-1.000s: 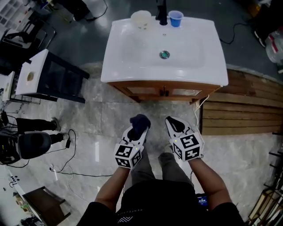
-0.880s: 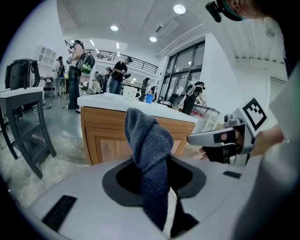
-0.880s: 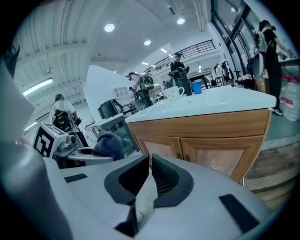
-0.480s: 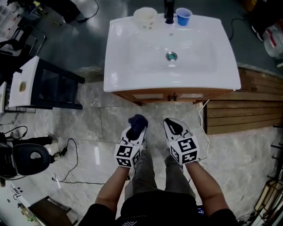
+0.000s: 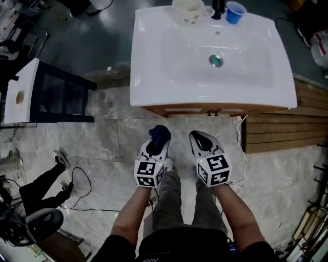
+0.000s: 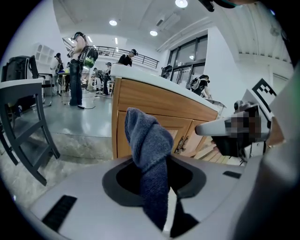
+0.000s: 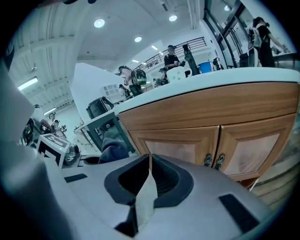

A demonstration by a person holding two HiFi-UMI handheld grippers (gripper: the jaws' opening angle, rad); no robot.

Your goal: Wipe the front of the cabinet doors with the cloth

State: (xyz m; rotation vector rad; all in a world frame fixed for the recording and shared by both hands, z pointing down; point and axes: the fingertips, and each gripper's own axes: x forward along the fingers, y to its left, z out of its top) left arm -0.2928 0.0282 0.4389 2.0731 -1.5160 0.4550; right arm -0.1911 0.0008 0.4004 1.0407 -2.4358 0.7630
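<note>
- We stand on a pale stone-tiled floor (image 5: 102,143), looking steeply down. Our own legs and forearms fill the lower edge of the head view.
- A white basin top (image 5: 154,77) overhangs the wooden cabinet, so from above only a thin strip of its front shows.
- The cabinet doors (image 7: 180,151) show properly only in the right gripper view: two panelled wooden doors side by side, both closed. A pair of dark metal handles (image 7: 213,161) sits where they meet.
- A plank platform (image 5: 284,128) lies right of the cabinet and runs out of frame.
- A dark-framed stand (image 5: 61,94) with a white top sits to the left, partly cut off.
- The left gripper (image 5: 155,147) has its jaws clamped on the cloth (image 5: 159,134). This dark blue knitted bundle stands up out of the jaws and hides their tips. It is held before the cabinet's left half, clear of the wood.
- The right gripper (image 5: 199,139), just beside it, has its jaws pressed together with nothing between them.
- The marker cubes (image 5: 149,175) carry black-and-white square patterns, the only print we can make out.
- A bowl (image 5: 189,10), a blue cup (image 5: 235,12) and a dark tap (image 5: 219,8) line the back of the basin. The frame edge cuts off the tap, and the bowl's pattern is too small to read.
- A white cable (image 5: 240,140) trails down by the cabinet's right corner.
</note>
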